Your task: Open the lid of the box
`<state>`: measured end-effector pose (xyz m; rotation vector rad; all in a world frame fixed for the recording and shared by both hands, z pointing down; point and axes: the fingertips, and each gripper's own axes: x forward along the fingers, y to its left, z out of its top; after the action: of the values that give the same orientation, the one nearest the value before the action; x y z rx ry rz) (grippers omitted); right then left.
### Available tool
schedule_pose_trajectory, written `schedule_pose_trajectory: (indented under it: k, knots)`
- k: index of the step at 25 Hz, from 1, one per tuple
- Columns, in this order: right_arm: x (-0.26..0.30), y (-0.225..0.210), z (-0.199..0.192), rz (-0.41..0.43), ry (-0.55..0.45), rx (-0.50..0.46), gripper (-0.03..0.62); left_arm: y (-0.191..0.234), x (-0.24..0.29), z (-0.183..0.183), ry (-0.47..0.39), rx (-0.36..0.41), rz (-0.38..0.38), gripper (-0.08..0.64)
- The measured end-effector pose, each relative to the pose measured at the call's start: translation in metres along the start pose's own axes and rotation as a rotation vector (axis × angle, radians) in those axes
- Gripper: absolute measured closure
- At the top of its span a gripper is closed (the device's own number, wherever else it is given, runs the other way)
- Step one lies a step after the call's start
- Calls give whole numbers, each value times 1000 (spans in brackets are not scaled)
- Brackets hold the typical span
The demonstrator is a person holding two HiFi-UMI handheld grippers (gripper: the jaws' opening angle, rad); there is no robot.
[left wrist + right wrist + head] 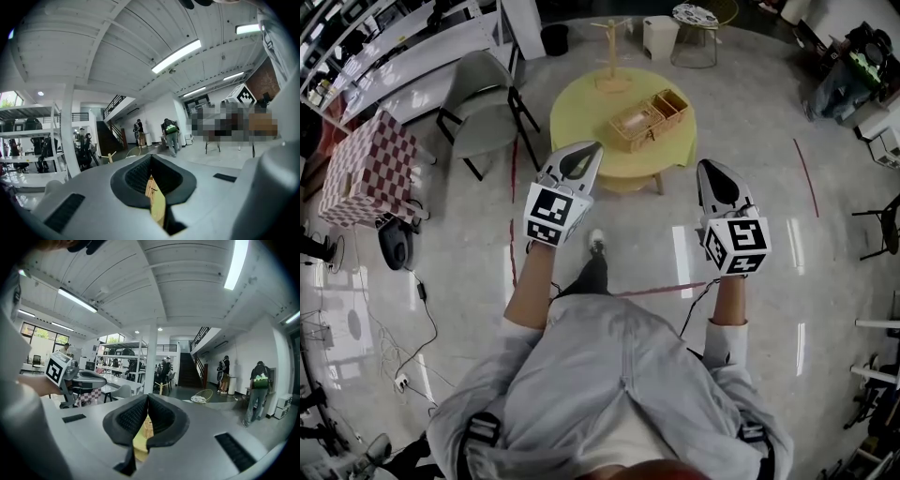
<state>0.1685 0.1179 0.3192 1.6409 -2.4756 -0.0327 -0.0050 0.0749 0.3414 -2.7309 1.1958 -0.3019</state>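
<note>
**Both grippers are held shut and empty, apart from the table.**
The left gripper (591,148) and the right gripper (705,167) are held side by side, each with its jaws pressed together and nothing gripped. The box (649,119) is seen at 12 o'clock ahead of them, set on the yellow table (581,103) toward its 3 o'clock edge. A chair (483,103) is placed at the table's 9 o'clock.

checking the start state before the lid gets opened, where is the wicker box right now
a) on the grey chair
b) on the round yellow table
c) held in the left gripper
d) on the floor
b, the head view shows the wicker box resting on top of the round yellow table, not on the chair or the floor, and in neither gripper.
</note>
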Motion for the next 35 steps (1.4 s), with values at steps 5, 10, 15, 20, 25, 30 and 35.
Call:
schedule_pose_trajectory:
  k: [5,10,15,20,25,30,35]
  knots:
    - [37,-12,-2,-5,7,-11,569,30,32,-11,-5,-15,2,532]
    - [90,-33,0,-25,13,-16,569,70,77,-16,-12,4,-6,532]
    - [151,-51,12,-45,25,-21,569,118,125,-20,-5,9,-29,532]
    - [203,-67,8,-77,44,-7,568,155,169,-33,-6,2,-70,532]
    - [245,-86,9,-106,61,20,568,183,207,-38,11,-1,-115,532]
    - [285,-103,-11,-117,104,49,536,202,243,-57,26,-10,-152,532]
    - [315,-107,-45,-103,166,109,499,207,264,-88,84,-48,-173,532]
